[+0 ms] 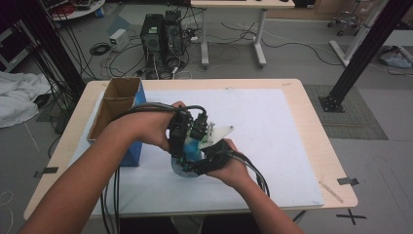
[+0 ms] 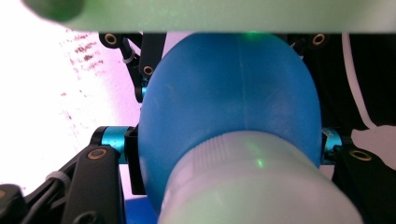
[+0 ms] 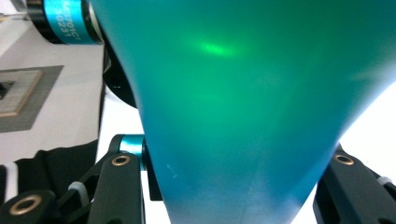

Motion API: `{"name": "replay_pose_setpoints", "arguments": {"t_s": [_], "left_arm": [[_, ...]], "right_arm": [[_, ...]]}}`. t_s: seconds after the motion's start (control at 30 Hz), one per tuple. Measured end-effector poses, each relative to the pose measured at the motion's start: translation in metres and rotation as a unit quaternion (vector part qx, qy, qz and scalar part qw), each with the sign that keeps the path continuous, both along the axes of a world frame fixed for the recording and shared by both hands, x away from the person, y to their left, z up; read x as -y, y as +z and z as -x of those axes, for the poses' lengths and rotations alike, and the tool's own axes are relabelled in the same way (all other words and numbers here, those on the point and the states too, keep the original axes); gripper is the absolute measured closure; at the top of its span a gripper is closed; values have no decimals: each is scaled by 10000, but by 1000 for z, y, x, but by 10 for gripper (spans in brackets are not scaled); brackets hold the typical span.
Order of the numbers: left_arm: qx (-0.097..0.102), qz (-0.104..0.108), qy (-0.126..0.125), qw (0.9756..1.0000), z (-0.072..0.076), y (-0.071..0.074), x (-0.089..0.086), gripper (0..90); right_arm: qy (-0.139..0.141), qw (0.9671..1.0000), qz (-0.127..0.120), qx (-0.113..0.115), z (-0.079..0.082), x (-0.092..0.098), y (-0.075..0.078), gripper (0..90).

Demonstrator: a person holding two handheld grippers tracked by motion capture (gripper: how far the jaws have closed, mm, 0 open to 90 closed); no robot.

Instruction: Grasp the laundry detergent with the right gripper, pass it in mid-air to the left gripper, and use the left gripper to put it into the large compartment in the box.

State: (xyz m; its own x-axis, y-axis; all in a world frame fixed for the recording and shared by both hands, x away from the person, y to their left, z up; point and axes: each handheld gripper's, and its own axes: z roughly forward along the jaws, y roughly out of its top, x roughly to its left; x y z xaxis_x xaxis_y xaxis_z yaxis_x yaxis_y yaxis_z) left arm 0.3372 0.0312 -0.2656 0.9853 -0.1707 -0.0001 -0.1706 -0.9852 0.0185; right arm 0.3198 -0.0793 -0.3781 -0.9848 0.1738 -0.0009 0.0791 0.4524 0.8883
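Observation:
A blue bottle (image 1: 193, 149) with a pale, ribbed cap (image 2: 252, 186) is held between both hands over the white mat, near the table's front middle. My left gripper (image 1: 183, 145) comes in from the left. In the left gripper view my left gripper (image 2: 229, 145) is shut on the bottle's blue body (image 2: 233, 93) just past the cap. My right gripper (image 1: 200, 159) comes in from the right with a grey plate (image 1: 217, 132) on top. In the right gripper view my right gripper (image 3: 238, 179) is shut on the bottle's tapering blue-green body (image 3: 243, 93).
An open cardboard box (image 1: 117, 103) with a blue side stands at the table's left, close to the left forearm. The white mat (image 1: 277, 131) covers most of the wooden table (image 1: 316, 122). A thin stick (image 1: 331, 191) lies near the front right corner.

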Motion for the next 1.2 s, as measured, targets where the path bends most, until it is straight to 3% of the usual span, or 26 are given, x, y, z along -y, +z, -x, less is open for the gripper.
{"name": "replay_pose_setpoints", "arguments": {"t_s": [0.13,0.17,0.33,0.53,0.57,0.83,1.0,1.2], "left_arm": [[-11,12,50,10000,1,0,0,394],[-31,59,0,10000,-1,7,1,394],[5,24,79,10000,-4,12,-2,393],[28,-2,212,9998,-8,18,-7,393],[45,-71,350,9994,-12,25,-13,393],[39,-19,597,9982,-19,45,-21,393],[39,-72,969,9953,-27,60,-27,392],[104,-118,1249,9920,-33,74,-34,392]], "right_arm": [[22,10000,-18,5,1,0,1,463],[-1,9994,-103,318,2,4,4,429],[-161,9987,-216,432,7,12,11,322],[-397,9983,-98,403,8,30,17,251],[-475,9985,-8,287,6,41,19,230],[-646,9972,376,51,-2,65,24,223],[-676,9951,717,72,-7,75,28,223],[-701,9929,961,102,-12,82,37,222]]}}
